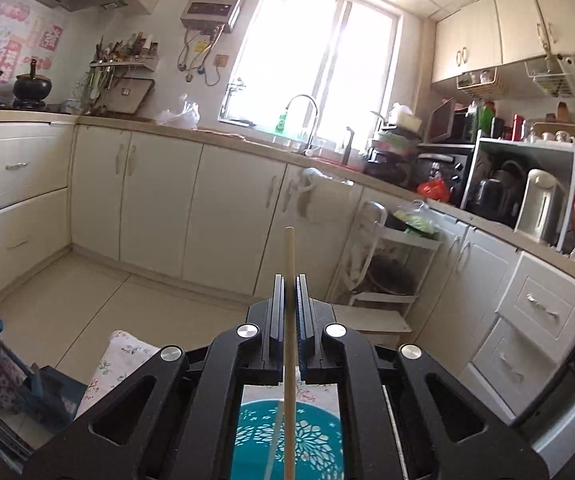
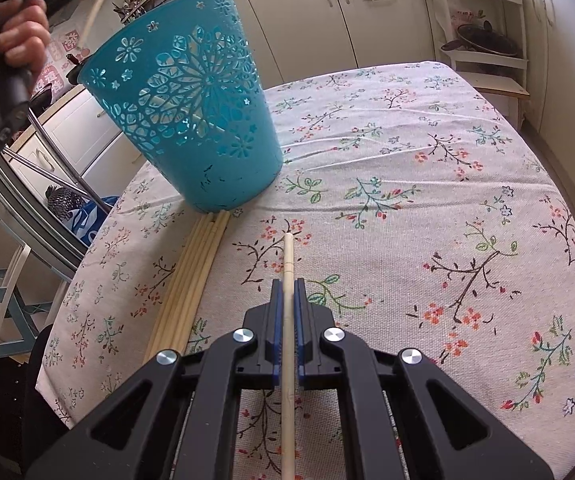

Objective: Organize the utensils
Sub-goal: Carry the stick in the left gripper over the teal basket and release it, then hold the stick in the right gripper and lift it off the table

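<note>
While each hand-held gripper clamps a chopstick, both sticks point fwd along fingers.

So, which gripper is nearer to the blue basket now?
Left. The left gripper, shut on a chopstick, is up over the blue basket. The right gripper is back over the tablecloth, holding another chopstick.

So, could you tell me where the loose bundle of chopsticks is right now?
In the right wrist view, the chopstick bundle lies on the floral tablecloth, lower left, its far ends touching the teal basket.
</note>
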Demonstrator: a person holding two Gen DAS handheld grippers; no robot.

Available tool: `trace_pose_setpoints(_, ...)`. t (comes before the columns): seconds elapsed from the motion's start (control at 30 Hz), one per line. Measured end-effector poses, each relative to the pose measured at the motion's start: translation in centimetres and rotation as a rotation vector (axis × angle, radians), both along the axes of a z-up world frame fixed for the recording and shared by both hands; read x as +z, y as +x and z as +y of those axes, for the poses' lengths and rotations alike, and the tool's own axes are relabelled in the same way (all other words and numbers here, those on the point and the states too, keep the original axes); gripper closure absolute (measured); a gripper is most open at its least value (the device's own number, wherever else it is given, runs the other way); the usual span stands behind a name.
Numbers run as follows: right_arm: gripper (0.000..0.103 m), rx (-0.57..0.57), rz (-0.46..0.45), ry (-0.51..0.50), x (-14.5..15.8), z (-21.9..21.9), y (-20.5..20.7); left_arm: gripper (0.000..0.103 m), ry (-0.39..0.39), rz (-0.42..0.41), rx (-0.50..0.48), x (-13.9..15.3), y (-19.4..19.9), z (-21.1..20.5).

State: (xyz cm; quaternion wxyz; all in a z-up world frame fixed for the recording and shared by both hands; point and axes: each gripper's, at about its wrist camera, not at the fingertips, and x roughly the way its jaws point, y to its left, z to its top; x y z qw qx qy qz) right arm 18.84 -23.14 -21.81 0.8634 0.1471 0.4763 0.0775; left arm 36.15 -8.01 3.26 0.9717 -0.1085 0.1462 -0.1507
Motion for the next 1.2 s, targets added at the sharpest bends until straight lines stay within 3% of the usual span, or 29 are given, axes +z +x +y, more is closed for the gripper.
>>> trace_pose_setpoints(0.43,0.097,0.000,-0.002,-0.004,0.0,0.0,0.0,0.095,0.070,0.095,-0.002,-3.4,-0.5,1.1)
trace_pose_setpoints(0.47,0.097,0.000,-0.002,-0.005,0.0,0.0,0.0,0.089,0.074,0.102,0.000,-3.7,-1.0,1.4)
trace_pose_setpoints(0.53,0.097,0.000,-0.003,-0.007,0.0,0.1,0.0,0.062,0.079,0.103,0.027,-4.0,-2.5,2.6)
trace_pose_setpoints(0.6,0.097,-0.001,-0.003,-0.004,0.0,0.1,-0.1,0.044,0.084,0.093,0.085,-4.4,-4.4,4.3)
trace_pose_setpoints(0.77,0.097,-0.003,-0.005,-0.013,0.0,0.2,-0.1,0.023,0.077,0.131,0.189,-6.8,-8.6,9.1)
trace_pose_setpoints(0.97,0.096,-0.003,-0.009,-0.037,0.1,0.6,-0.3,0.018,0.111,0.367,0.235,-14.9,-9.7,12.4)
trace_pose_setpoints(1.03,0.091,0.017,-0.006,-0.046,0.3,0.8,-0.2,0.017,0.127,0.428,0.229,-16.8,-9.3,12.3)
trace_pose_setpoints(1.2,0.068,0.038,0.053,-0.062,1.0,1.3,0.2,0.011,0.208,0.445,0.177,-18.8,-8.4,10.5)
